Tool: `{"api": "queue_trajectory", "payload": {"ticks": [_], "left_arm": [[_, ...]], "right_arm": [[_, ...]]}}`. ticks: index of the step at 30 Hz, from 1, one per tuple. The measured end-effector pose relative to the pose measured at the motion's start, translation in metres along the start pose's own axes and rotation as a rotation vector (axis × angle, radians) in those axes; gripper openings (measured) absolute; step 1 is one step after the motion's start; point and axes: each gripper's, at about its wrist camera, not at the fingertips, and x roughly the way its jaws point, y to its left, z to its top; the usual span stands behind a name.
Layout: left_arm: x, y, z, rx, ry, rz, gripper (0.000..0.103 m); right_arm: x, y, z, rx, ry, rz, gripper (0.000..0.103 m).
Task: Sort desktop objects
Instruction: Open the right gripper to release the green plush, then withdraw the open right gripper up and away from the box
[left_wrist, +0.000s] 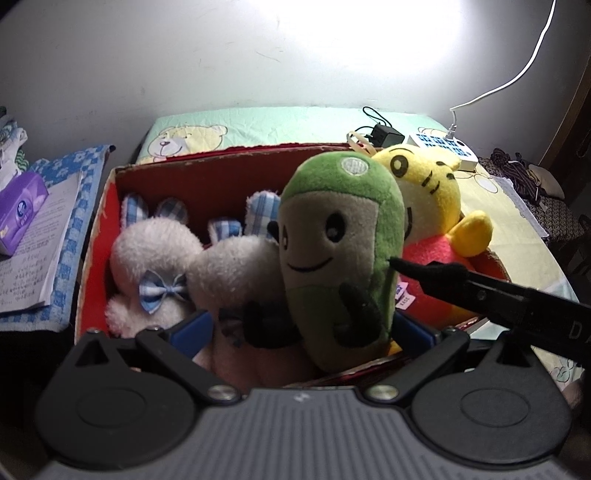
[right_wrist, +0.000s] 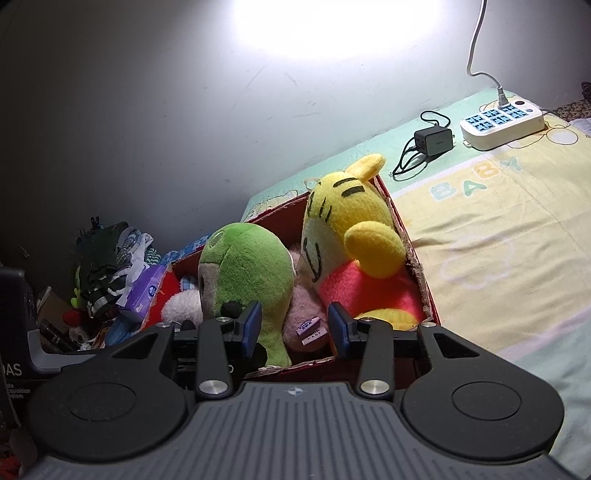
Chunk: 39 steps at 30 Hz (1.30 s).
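Blue-padded fingers of my left gripper (left_wrist: 301, 328) stand wide apart around the green plush (left_wrist: 340, 251)'s base, not pinching it; right gripper (right_wrist: 293, 326) is likewise open, empty, at the red box (left_wrist: 221, 173)'s near rim. Placing step looks finished. Next I'd withdraw both. Farther right, the yellow tiger plush (right_wrist: 347, 229) leans in the box's corner.

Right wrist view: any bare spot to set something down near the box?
Bare yellow-green baby blanket right of the red cardboard box, short of the black charger and white power strip. The box itself is crammed with plush toys.
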Motion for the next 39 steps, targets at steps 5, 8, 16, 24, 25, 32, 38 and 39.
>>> {"api": "queue_trajectory", "payload": {"ticks": [5, 8, 16, 24, 25, 32, 38, 39], "left_arm": [[-0.011, -0.006, 0.001, -0.016, -0.019, 0.037, 0.102], [-0.030, -0.019, 0.000, -0.012, -0.097, 0.102, 0.102], [-0.043, -0.067, 0.011, -0.048, -0.116, 0.184, 0.102], [-0.036, -0.128, 0.011, -0.031, -0.110, 0.219, 0.102], [-0.033, -0.137, 0.010, -0.022, -0.100, 0.237, 0.102], [-0.019, -0.178, 0.009, -0.008, -0.034, 0.270, 0.102], [-0.013, -0.205, 0.006, 0.010, -0.004, 0.284, 0.102], [-0.013, -0.208, 0.005, 0.010, -0.002, 0.283, 0.102]], "right_arm": [[-0.009, -0.001, 0.004, -0.022, -0.004, 0.031, 0.044], [-0.017, -0.005, 0.011, -0.046, -0.019, 0.057, 0.044], [-0.040, -0.026, 0.036, -0.113, -0.043, 0.049, 0.044], [-0.063, -0.066, 0.051, -0.140, -0.028, -0.037, 0.044], [-0.066, -0.071, 0.052, -0.144, -0.025, -0.053, 0.044], [-0.084, -0.103, 0.055, -0.149, -0.014, -0.138, 0.044], [-0.099, -0.122, 0.054, -0.147, -0.020, -0.202, 0.045], [-0.101, -0.125, 0.054, -0.145, -0.019, -0.205, 0.046]]}}
